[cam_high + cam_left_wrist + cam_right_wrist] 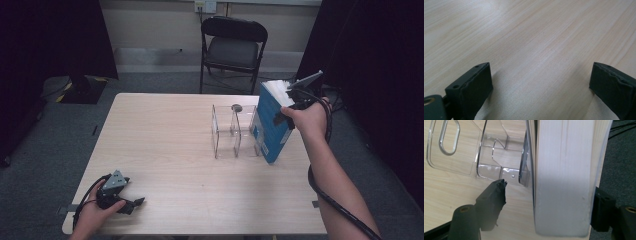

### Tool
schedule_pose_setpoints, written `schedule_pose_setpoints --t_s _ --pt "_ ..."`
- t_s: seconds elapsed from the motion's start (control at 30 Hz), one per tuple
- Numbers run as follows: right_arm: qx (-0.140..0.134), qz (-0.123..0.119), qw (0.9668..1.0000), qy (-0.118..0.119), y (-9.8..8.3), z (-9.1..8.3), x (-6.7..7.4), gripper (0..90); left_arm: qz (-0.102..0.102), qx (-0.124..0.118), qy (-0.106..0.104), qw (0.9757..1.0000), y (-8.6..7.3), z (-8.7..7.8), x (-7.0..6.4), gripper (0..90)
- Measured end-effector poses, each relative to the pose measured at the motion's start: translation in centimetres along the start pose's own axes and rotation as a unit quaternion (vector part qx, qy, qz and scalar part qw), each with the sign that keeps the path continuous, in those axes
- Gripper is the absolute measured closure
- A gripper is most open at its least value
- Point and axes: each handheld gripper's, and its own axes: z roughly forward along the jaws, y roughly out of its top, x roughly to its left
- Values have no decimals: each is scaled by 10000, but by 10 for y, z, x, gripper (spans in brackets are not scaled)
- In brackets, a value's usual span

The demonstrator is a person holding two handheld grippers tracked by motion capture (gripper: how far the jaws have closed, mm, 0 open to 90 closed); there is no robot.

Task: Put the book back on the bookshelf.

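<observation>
pale wood table, grey carpet

The left gripper is hovering low over the pale wooden tabletop, its two black jaws standing wide apart around bare wood.

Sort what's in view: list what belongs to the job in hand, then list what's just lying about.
In the job:
- blue book, standing on the table beside the rack
- clear plastic rack
- right claw, open around the book's page edge

Lying about:
- folding chair behind the table
- left claw, open, resting on the table
</observation>
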Motion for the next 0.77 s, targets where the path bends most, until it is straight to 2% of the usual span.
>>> schedule_pose_setpoints --t_s 0.07,0.1,0.2,0.4,0.5,0.7,0.77 --pt "-21 -27 10000 14 -3 -1 -1 249 48 12 14 10000 0 0 1 37" --pt "-33 -12 10000 17 -4 -2 -1 249 4 5 -9 10000 0 0 0 34" --pt "-70 -31 9999 69 -8 -3 -4 245 96 19 29 9999 1 0 1 28" --pt "18 -90 9999 60 -14 -4 -4 226 92 21 28 10000 1 0 1 28" --pt "67 -133 9998 138 -16 -5 -3 211 95 21 28 9999 1 0 1 28" --pt "123 -296 9993 166 -21 -4 0 185 84 24 55 9999 1 0 1 26" --pt "127 -329 9993 141 -24 -3 0 183 34 66 -23 10000 1 1 0 21"
